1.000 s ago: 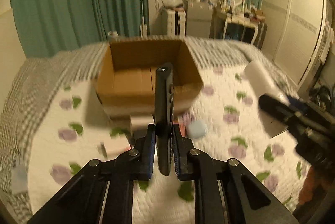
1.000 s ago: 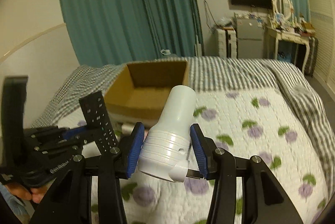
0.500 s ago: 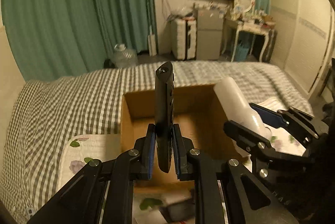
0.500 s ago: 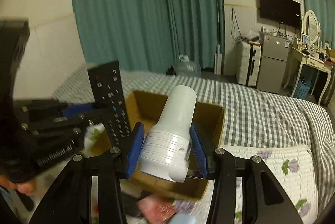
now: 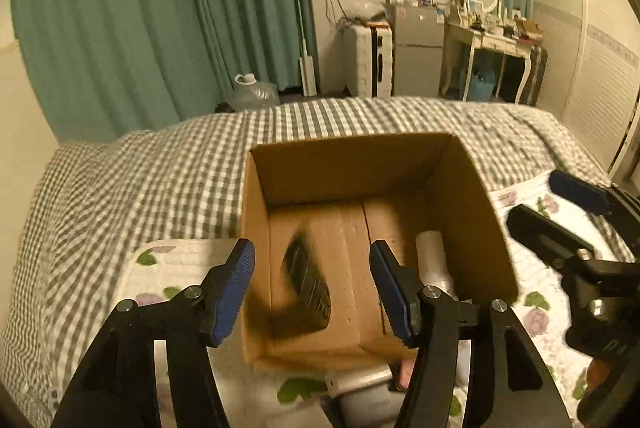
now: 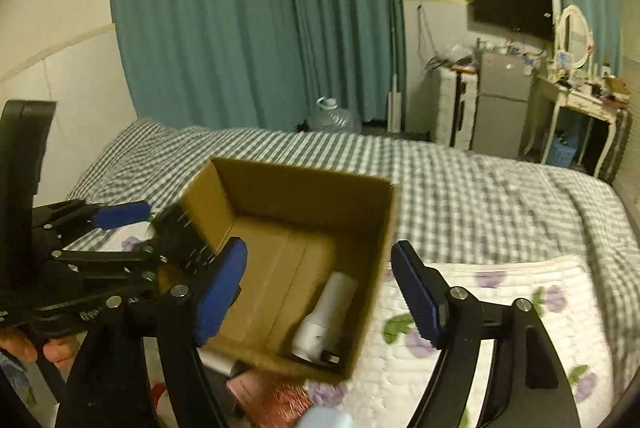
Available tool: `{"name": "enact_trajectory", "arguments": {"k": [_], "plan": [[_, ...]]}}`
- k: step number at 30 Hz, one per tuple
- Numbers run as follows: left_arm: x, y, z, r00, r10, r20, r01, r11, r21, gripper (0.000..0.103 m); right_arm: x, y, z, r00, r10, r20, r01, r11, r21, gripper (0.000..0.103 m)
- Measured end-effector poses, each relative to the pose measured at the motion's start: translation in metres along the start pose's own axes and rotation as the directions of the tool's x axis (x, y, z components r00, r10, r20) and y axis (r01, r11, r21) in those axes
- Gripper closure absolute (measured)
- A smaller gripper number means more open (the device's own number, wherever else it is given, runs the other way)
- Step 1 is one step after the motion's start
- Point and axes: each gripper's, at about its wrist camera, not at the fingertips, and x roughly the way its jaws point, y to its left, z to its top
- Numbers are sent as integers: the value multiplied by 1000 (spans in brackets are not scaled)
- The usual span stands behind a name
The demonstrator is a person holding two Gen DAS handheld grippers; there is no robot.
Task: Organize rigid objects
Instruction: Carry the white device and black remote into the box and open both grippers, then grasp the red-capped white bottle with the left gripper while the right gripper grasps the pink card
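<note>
Left gripper [image 5: 312,284] has its blue-padded fingers [image 5: 236,280] spread wide, nothing between them, poised over the cardboard box [image 5: 472,212]. Right gripper [image 6: 320,292] is just as wide apart and holds nothing, above the same box. Inside, the black remote [image 5: 306,278], blurred and possibly mid-fall, shows tilted at about 9 o'clock on the box floor, and the white cylinder [image 6: 328,312] lies at 5 o'clock against the wall. Around it all, the gray checked bedspread [image 5: 152,180], with small blurred packages [image 6: 276,396] near the box at 6 o'clock.
</note>
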Motion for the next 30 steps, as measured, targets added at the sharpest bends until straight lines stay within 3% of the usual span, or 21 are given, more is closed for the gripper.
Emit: {"name": "enact_trajectory", "arguments": {"k": [2, 9, 13, 23, 30], "plan": [[-22, 1, -5, 1000, -5, 11, 5, 1000, -6, 40, -22, -1, 3, 1000, -24, 17, 24, 1000, -4, 12], [-95, 9, -39, 994, 18, 104, -17, 1000, -6, 36, -97, 21, -5, 996, -50, 72, 52, 998, -32, 6], [-111, 7, -74, 995, 5, 95, -1, 999, -38, 36, -118, 36, -29, 994, -85, 61, 88, 995, -55, 5], [-47, -14, -155, 992, -88, -87, 80, 992, -94, 36, -92, 18, -92, 990, -126, -61, 126, 992, -13, 4], [-14, -30, -169, 983, -103, -152, 92, 993, -75, 36, -66, -10, -109, 986, -130, -104, 139, 987, 83, 4]]}}
